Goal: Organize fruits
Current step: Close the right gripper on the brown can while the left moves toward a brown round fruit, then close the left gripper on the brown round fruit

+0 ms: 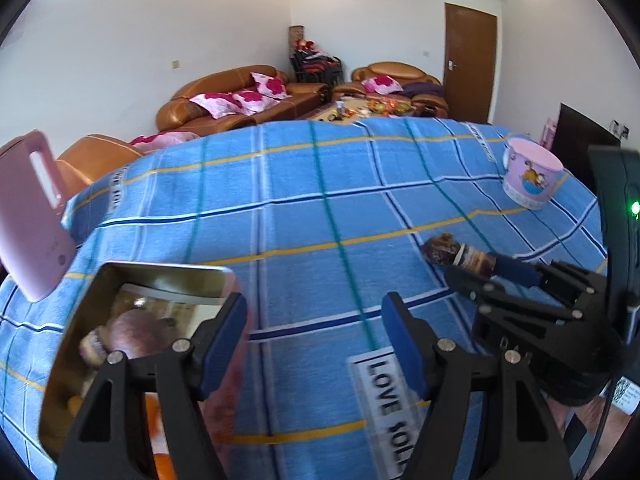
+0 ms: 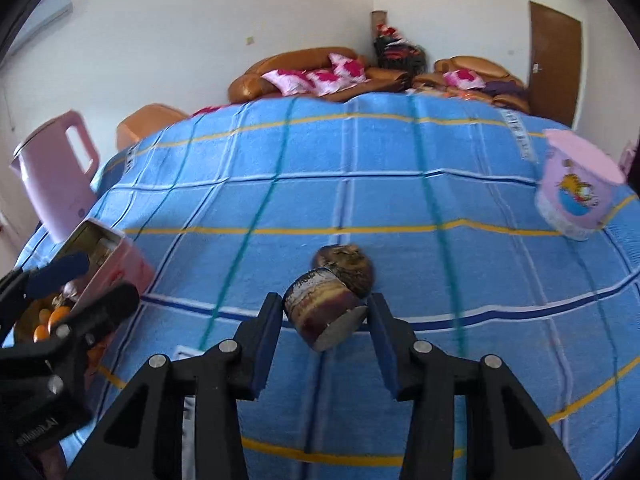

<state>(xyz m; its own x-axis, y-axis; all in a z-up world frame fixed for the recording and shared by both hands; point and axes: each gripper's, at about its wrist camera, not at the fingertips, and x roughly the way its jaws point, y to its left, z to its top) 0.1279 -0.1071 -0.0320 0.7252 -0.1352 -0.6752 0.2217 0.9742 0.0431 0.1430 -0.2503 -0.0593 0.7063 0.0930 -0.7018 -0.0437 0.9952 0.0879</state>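
We see our right gripper (image 2: 322,320) with fingers spread around a brown taro (image 2: 326,312) on the blue table (image 2: 400,208), our left gripper (image 1: 314,344) spread beside the tin (image 1: 160,280).

Blue plaid cloth, pink vessels, brown-banded fruit

The tablecloth (image 2: 344,208) is sky blue, crossed by yellow, teal, navy and white lines, with white labels printed in black letters. The fruit (image 2: 332,304) on it is banded dark brown, tan and cream, its cut face pale grey. The jug (image 2: 52,184) at the cloth's left edge is plain pale pink; the tub (image 2: 576,196) near the right edge is lilac-pink with an orange and blue cartoon picture. The tin (image 1: 132,320) at the left has a pink outside and a shiny gold inside, holding reddish-brown and orange fruits. The left gripper (image 1: 314,344) and the right gripper (image 2: 322,344) are black with blue pads.
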